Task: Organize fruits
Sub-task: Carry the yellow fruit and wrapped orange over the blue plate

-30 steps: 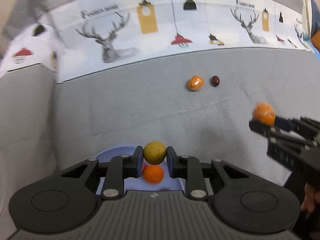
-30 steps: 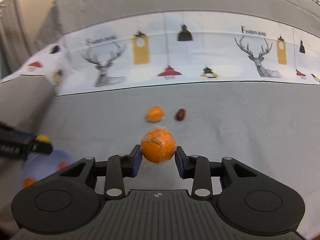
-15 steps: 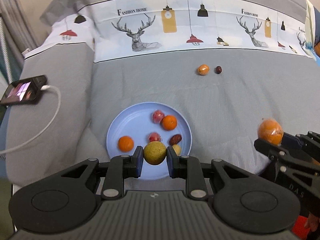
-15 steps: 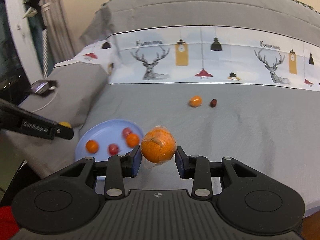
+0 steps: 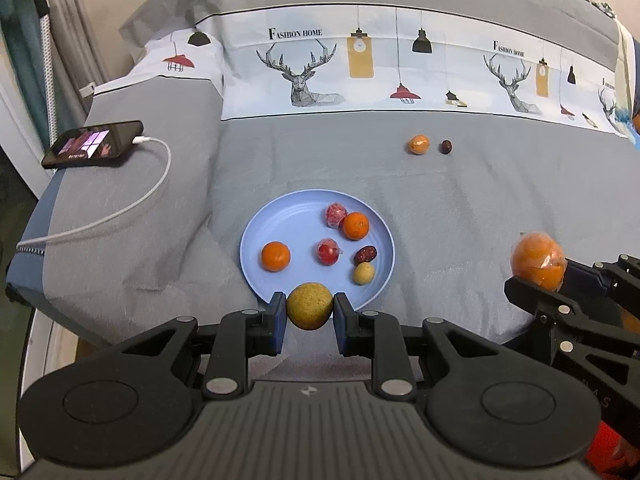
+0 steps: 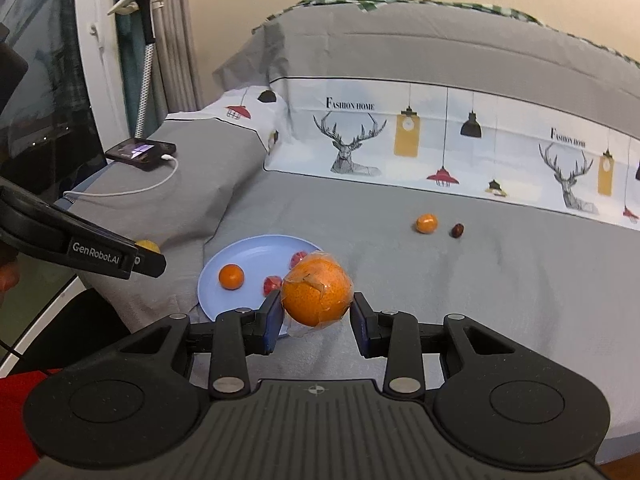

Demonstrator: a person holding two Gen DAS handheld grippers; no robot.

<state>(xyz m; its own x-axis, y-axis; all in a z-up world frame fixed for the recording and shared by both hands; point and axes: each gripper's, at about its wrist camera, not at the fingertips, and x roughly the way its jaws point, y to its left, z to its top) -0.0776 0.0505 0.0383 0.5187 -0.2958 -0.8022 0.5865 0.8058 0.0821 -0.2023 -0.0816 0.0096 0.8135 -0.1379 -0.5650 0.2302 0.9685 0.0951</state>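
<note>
plate [image 5: 256, 240] on bed [image 5: 460, 208], phone [image 5: 94, 148] left

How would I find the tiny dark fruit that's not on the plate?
Start at the blue plate on the grey bed. Look past it toward the deer-print sheet: two small fruits lie side by side. The dark fruit is the right one, smaller and brownish-red beside the small orange.

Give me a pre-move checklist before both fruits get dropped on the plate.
1. Left gripper shut on yellow-green fruit: ok.
2. Right gripper shut on wrapped orange: ok.
3. Bare space on blue plate: ok, the far left part holds nothing.
4. Left gripper over plate: cannot tell, it sits at the near rim.
5. Right gripper over plate: not ok, it looks off to the plate's right.
6. Loose small orange and dark fruit still on the bed: not ok.
</note>
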